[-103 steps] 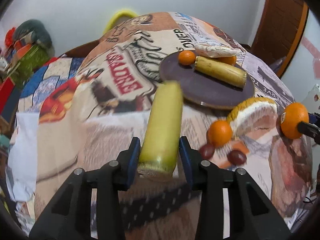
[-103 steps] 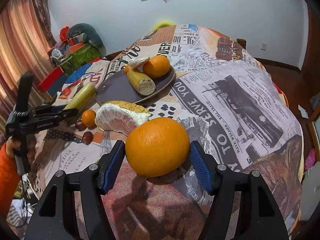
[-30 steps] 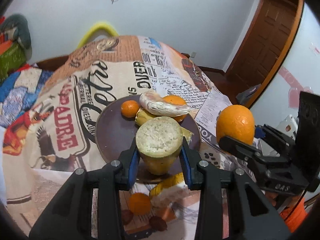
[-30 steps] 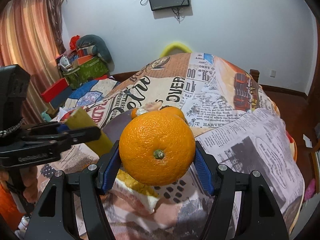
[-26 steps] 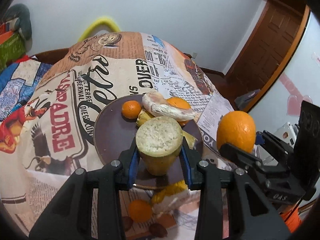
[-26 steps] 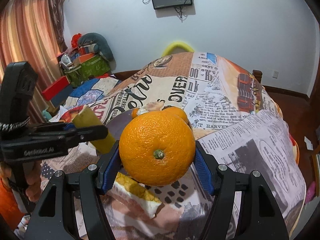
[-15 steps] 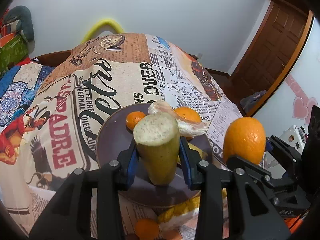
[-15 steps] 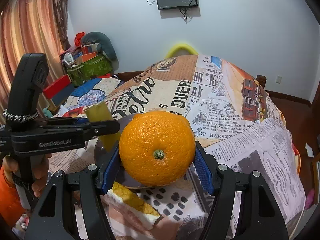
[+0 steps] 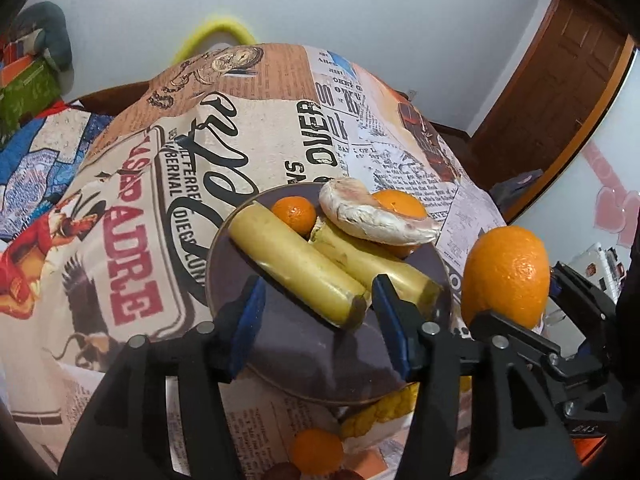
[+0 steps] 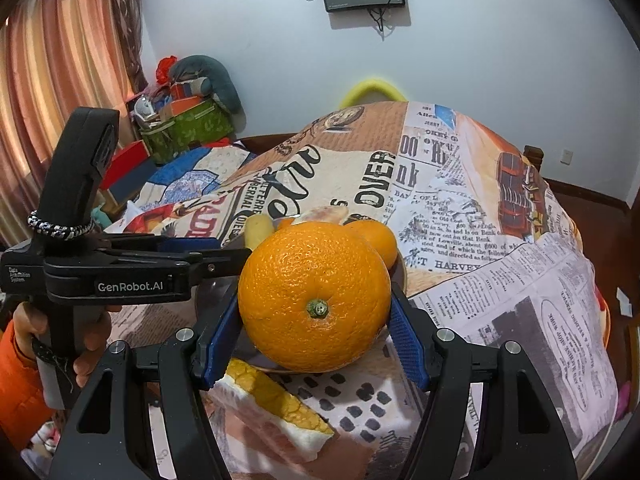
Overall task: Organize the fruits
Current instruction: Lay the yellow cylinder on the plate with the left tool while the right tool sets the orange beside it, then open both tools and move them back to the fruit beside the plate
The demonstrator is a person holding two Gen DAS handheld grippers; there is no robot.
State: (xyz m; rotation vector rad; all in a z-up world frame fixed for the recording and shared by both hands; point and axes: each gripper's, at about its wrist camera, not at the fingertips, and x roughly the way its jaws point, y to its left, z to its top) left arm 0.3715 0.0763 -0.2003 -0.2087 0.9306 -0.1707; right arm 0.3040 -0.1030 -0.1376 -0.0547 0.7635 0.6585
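A dark round plate (image 9: 304, 356) holds two yellow banana pieces (image 9: 296, 264), a small tangerine (image 9: 294, 214), an orange (image 9: 400, 204) and a peeled pomelo wedge (image 9: 372, 216). My left gripper (image 9: 316, 316) is open above the plate's near side, its jaws wide on either side of the nearer banana piece, which lies on the plate. My right gripper (image 10: 314, 332) is shut on a large orange (image 10: 316, 300), held in the air at the plate's right edge; it also shows in the left wrist view (image 9: 506, 276).
A pomelo piece with yellow rind (image 10: 276, 416) lies on the newspaper-print tablecloth (image 10: 460, 208) in front of the plate. A small tangerine (image 9: 316, 450) and dark dates sit nearby. Boxes and clutter (image 10: 180, 120) stand at the far left.
My left gripper has lowered the banana piece onto the plate beside the other one and opened, letting it go. My right gripper has carried the large orange closer to the plate.
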